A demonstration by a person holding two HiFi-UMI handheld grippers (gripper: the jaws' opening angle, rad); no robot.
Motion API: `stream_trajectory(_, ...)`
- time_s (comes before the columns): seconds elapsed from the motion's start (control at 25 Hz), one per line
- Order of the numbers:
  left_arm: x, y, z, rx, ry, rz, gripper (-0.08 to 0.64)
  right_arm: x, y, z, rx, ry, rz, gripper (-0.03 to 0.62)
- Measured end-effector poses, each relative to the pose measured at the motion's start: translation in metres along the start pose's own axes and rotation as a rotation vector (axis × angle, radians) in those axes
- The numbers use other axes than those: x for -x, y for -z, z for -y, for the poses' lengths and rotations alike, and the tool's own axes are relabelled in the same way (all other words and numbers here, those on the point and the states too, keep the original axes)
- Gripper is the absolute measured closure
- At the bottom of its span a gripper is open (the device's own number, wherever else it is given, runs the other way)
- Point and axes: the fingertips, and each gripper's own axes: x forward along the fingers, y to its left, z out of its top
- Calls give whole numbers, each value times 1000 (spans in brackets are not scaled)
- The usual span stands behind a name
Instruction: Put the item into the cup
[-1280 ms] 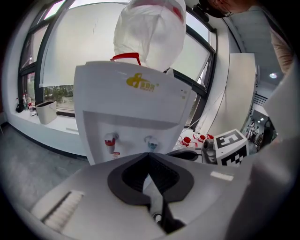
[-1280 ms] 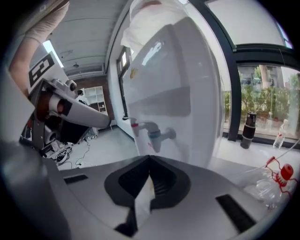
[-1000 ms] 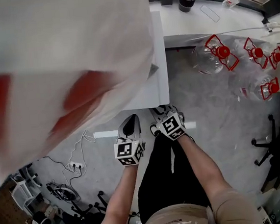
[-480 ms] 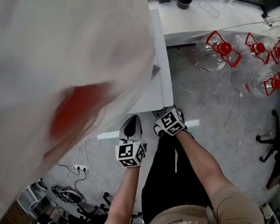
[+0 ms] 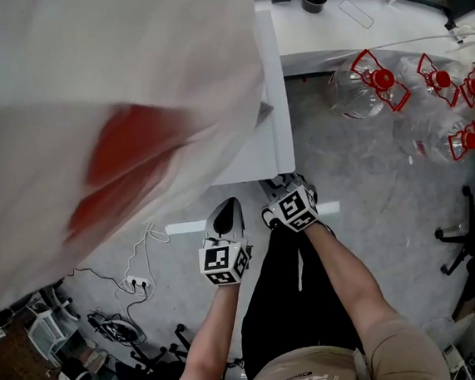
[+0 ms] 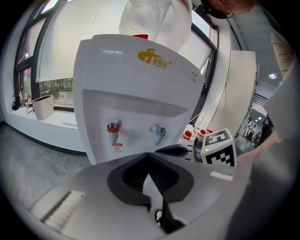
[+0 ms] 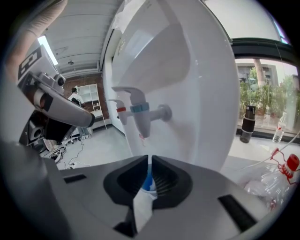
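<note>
Packet (image 7: 144, 202), white and blue, sits clamped between my right gripper's (image 7: 149, 161) jaws, low in front of the dispenser's (image 7: 197, 84) taps (image 7: 140, 112). My left gripper (image 6: 148, 159) is squeezed closed, facing that dispenser too.

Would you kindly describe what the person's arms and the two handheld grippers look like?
Both the left gripper and the right gripper have smooth grey bodies, black ribbed jaw pads and a white cube with black square markers. The arms are bare below short beige sleeves.
</note>
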Motion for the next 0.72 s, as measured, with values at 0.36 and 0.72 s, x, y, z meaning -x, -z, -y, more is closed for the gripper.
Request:
stream_trajectory(0.36,27,-24,23,-44,15,25,552,63,-20,-28,49,-61,-18,580)
stream_trajectory(0.72,86,-85,62,-71,50,89,552,156,-115,-34,38,-43,18,581)
